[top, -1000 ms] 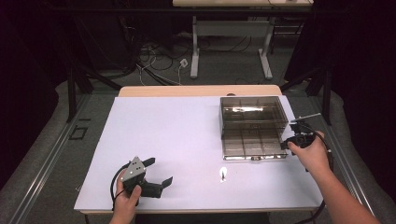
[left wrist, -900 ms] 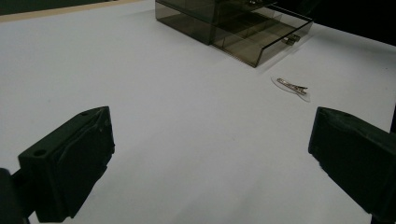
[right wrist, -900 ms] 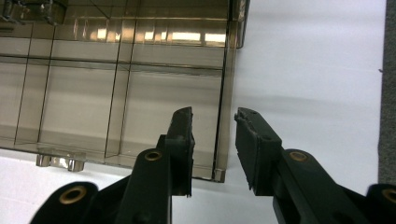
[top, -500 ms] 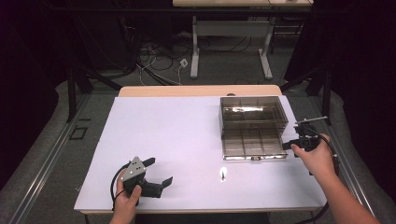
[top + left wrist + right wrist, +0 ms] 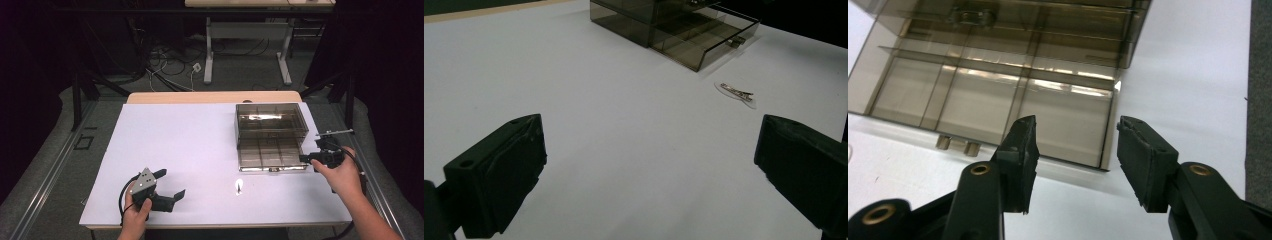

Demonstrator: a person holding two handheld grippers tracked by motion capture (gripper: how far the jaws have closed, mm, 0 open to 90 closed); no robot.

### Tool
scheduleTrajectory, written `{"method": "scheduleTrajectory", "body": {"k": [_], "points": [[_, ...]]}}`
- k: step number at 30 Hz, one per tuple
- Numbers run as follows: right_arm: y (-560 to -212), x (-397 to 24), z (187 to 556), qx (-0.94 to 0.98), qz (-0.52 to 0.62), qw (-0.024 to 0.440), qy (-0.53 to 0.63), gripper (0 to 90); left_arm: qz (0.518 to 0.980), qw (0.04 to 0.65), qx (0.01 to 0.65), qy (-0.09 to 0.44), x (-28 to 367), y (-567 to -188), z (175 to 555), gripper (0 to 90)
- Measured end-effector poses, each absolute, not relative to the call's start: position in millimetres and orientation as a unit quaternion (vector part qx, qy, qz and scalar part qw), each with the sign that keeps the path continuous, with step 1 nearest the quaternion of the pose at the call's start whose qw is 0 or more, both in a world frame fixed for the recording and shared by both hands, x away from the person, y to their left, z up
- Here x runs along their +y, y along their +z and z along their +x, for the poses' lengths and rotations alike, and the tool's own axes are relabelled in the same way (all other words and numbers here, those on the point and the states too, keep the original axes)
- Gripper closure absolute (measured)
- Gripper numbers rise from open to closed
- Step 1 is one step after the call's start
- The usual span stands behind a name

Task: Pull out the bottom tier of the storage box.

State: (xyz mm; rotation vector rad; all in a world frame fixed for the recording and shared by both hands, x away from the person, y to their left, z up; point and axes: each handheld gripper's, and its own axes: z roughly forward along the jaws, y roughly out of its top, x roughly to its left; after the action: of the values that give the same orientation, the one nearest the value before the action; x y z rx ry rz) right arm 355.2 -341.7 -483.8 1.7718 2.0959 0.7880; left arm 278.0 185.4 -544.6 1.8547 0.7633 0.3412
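Since a second ago the right tongs (image 5: 309, 158) have drawn back from the near right corner of the smoky clear box (image 5: 270, 136) toward the desk's right edge, and their jaws have just been opening, with nothing between them. In the right gripper view the right tongs (image 5: 1077, 160) stand partly apart, the two black pads held just short of the box's open lid (image 5: 998, 107), whose front edge and corner lie in front of the gap without touching either pad; two small latch nubs sit on that edge, left of the jaws. The right hand (image 5: 339, 175) grips them from the near right side of the desk, beside the box. The left tongs (image 5: 169, 185) have kept their place near the desk's near left edge, held in the left hand (image 5: 136, 212), their grey three-cornered plate on top; in the left gripper view their jaws are spread wide with bare white desk between them. Ahead of them in that view lies a small clear packet (image 5: 737, 93) with a dark strip inside, flat on the white desk (image 5: 190, 145), between the left tongs and the box and well apart from both tongs. The box stands on the far right part of the desk, its divided lid folded open toward the person and lying flat, its compartments showing through the tinted plastic. Beyond the desk are cables on the floor and the legs of another table.
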Motion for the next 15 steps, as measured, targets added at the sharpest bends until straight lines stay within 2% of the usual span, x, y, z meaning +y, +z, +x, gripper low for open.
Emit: {"method": "scheduleTrajectory", "body": {"k": [8, 15], "points": [[-477.6, -331.5, 343.0, 0.739, 0.584, 0.176, 0.284, 45.0, 0.776, 0.525, 0.318, 0.143, 185.6, -544.7, 278.0, 0.4], [-470.2, -322.8, 329.6, 0.741, 0.567, 0.185, 0.309, 40.7, 0.778, 0.523, 0.318, 0.142, 186.0, -544.2, 277.7, 0.5]]}}
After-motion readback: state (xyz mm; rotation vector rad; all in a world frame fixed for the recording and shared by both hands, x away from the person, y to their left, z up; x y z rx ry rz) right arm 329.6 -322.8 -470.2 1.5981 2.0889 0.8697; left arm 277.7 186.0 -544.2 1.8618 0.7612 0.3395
